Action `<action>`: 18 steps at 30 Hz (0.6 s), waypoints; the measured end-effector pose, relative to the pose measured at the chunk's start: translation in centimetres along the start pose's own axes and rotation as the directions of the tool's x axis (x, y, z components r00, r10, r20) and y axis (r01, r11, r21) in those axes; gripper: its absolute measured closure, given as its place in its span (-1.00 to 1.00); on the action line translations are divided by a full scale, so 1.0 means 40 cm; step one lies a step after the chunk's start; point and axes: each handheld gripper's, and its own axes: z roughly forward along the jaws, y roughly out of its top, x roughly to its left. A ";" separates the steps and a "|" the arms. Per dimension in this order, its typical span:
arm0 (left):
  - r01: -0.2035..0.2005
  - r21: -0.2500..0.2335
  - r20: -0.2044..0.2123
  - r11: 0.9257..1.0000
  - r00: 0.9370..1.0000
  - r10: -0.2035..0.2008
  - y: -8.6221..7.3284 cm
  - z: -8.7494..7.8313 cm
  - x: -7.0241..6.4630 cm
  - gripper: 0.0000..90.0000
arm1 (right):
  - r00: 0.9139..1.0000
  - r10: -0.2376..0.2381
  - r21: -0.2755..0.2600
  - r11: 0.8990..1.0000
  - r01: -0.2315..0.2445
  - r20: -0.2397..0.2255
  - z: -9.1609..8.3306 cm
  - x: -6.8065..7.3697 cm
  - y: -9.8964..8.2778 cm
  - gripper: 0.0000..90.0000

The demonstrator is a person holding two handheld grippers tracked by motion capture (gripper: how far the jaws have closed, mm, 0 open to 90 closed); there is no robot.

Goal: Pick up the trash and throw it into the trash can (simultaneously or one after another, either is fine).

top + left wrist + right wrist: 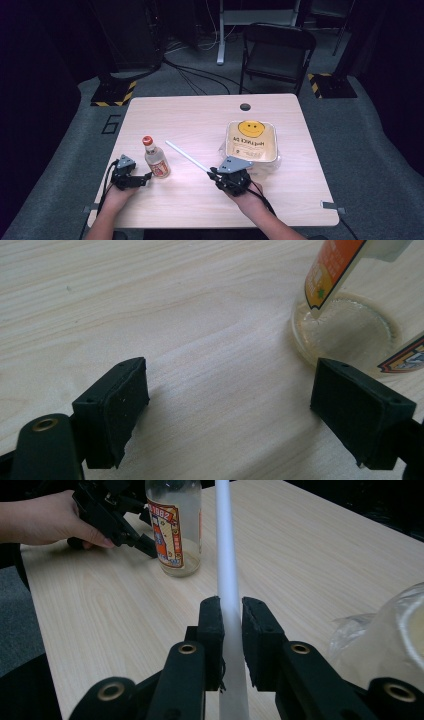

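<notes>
My right gripper (231, 625) is clamping a white straw (226, 575), which is running out from between its pads toward eleven o'clock across the wooden table (200, 120). My left gripper (230, 405) is resting with its jaws spread wide and holding nothing; the glass bottle (345, 325) is standing just beyond the pad at two o'clock. From above, the red-capped bottle (156, 159) is standing upright just beside my left gripper (131, 176), and a bagged takeaway box with a smiley face (251, 141) is sitting at one o'clock of my right gripper (229, 177). The right gripper view is showing the bottle's red-and-orange label (167, 535) and my left hand (47, 520).
</notes>
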 end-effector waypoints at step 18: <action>0.000 0.000 0.000 1.000 1.000 0.000 0.000 0.000 0.000 -0.67 | 1.000 0.025 -0.001 1.000 -0.025 0.010 -0.133 -0.067 0.006 0.75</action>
